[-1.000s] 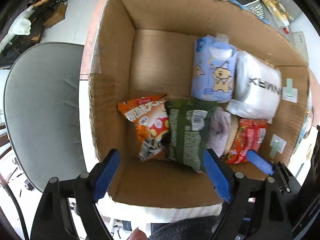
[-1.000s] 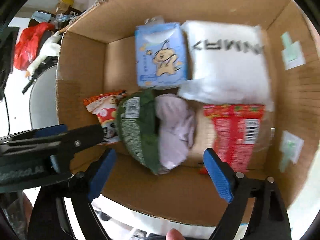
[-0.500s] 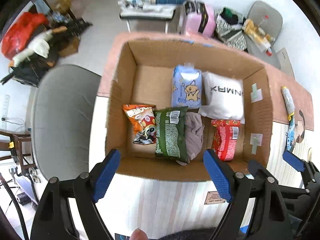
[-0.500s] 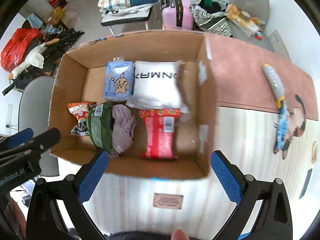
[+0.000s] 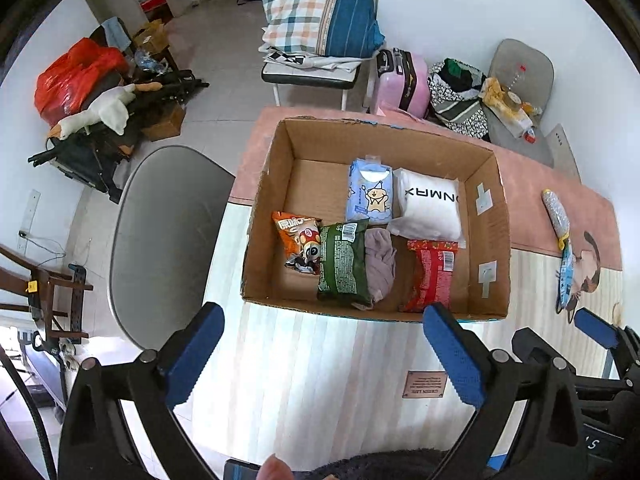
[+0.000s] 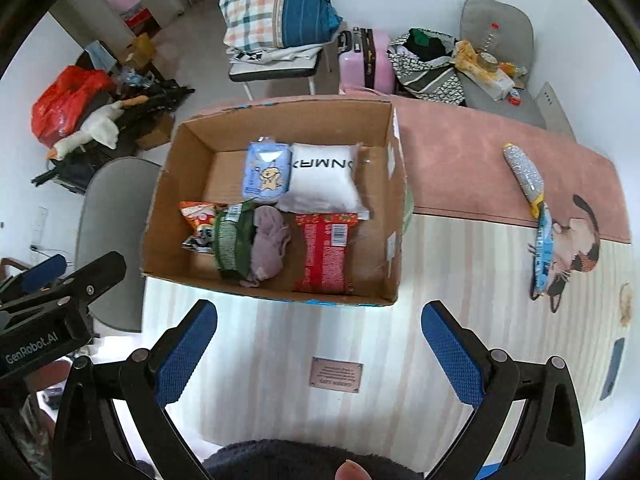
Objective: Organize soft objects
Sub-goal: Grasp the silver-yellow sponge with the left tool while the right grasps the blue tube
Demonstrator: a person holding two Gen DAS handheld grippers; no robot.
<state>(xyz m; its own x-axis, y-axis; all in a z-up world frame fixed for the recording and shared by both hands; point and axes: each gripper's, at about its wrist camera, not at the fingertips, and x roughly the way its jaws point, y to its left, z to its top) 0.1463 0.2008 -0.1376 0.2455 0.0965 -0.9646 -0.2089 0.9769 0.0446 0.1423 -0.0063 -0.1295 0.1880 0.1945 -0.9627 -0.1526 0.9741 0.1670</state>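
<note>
A: What is the left wrist camera showing?

B: The left gripper [image 5: 322,354] is hovering over the striped tabletop [image 5: 304,380] with its jaws spread wide and nothing between them. Beyond it the cardboard box [image 5: 256,240] is sitting with the soft things inside: an orange snack bag [image 5: 297,240], a green packet [image 5: 343,262] touching it, a crumpled grey cloth [image 5: 380,264] and a red packet [image 5: 432,274] along the near side, a blue tissue pack [image 5: 370,192] and a white pillow pack [image 5: 430,208] behind them.

A: And the right wrist camera?

B: The right gripper [image 6: 318,354] is also gaping wide and carrying nothing. It is looking at the same box [image 6: 394,216] from further right, so the red packet [image 6: 326,256] is lying nearly straight ahead.

A: Is either view giving something the other is not?

B: The right one is showing the cat-print mat [image 6: 576,248] almost whole, with a silver roller [image 6: 524,176] and a blue sachet [image 6: 544,252] lying on it well apart from the box; the left one is squeezing those to its edge. The left one is showing more of the grey chair [image 5: 164,236] beside the table.
</note>
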